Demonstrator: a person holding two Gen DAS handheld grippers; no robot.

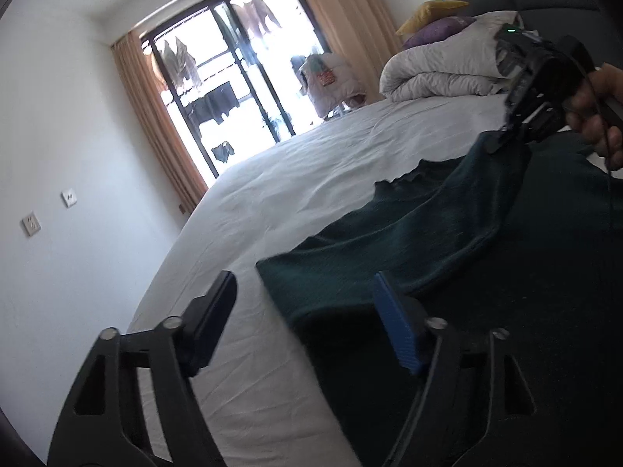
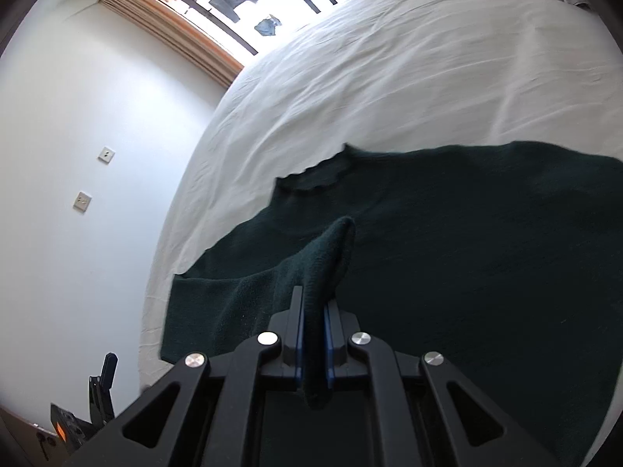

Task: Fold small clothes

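A dark green knitted sweater (image 1: 409, 225) lies spread on the white bed sheet (image 1: 311, 163), its wavy collar toward the window. In the left wrist view my left gripper (image 1: 303, 295) hangs open over the sweater's near corner, and its blue pad (image 1: 393, 323) touches no cloth. My right gripper (image 2: 313, 307) is shut on a raised fold of the sweater (image 2: 467, 233), which stands up between its pads. The left wrist view also shows the right gripper (image 1: 502, 136) at the far right. A hand (image 1: 595, 116) holds it, and it lifts the sweater's edge.
A folded grey duvet (image 1: 440, 70) with a yellow pillow (image 1: 432, 11) and a purple pillow (image 1: 436, 33) sits at the head of the bed. A window (image 1: 233, 78) with tan curtains lies beyond the bed. The white wall with sockets (image 1: 31, 223) runs along the bed's left edge.
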